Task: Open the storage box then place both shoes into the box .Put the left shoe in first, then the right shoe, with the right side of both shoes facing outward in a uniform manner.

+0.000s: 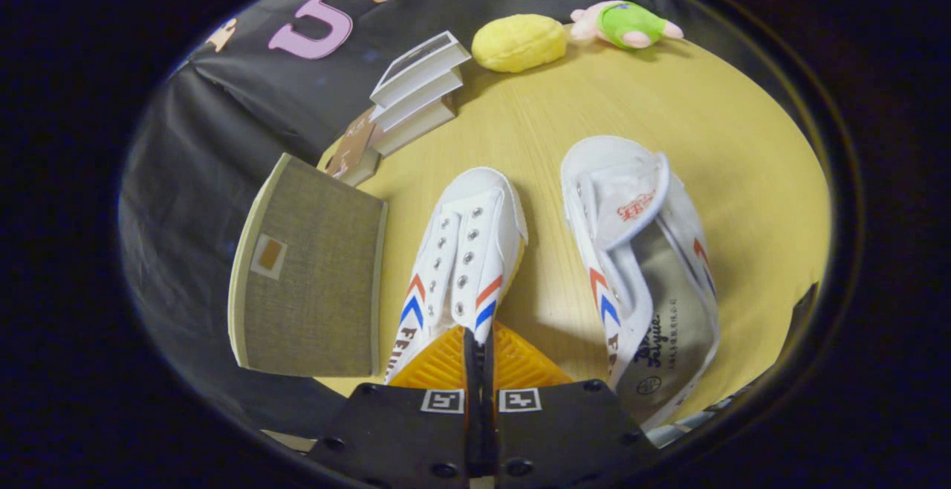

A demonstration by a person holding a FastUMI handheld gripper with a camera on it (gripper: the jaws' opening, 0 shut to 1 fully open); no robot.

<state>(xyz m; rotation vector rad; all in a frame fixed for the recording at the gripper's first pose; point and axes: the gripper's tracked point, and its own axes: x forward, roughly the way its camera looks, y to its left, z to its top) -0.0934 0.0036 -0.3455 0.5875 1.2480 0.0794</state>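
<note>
My gripper (479, 348) is shut on the rear upper of a white canvas shoe (468, 244) with red and blue chevrons. The shoe's toe points away from the fingers, over the wooden table (698, 117). To its right, apart from it, the second white shoe (631, 244) rests on the table with its tongue folded forward and its insole showing. Left of the held shoe stands the grey fabric storage box (312, 281) with a cream rim and a small label. I face one flat grey panel of it and cannot tell whether it is open.
A stack of books (416, 91) leans at the table's back left, beyond the box. A yellow plush (518, 43) and a green and pink plush toy (628, 24) lie at the far edge. The black cloth wall hangs behind the box.
</note>
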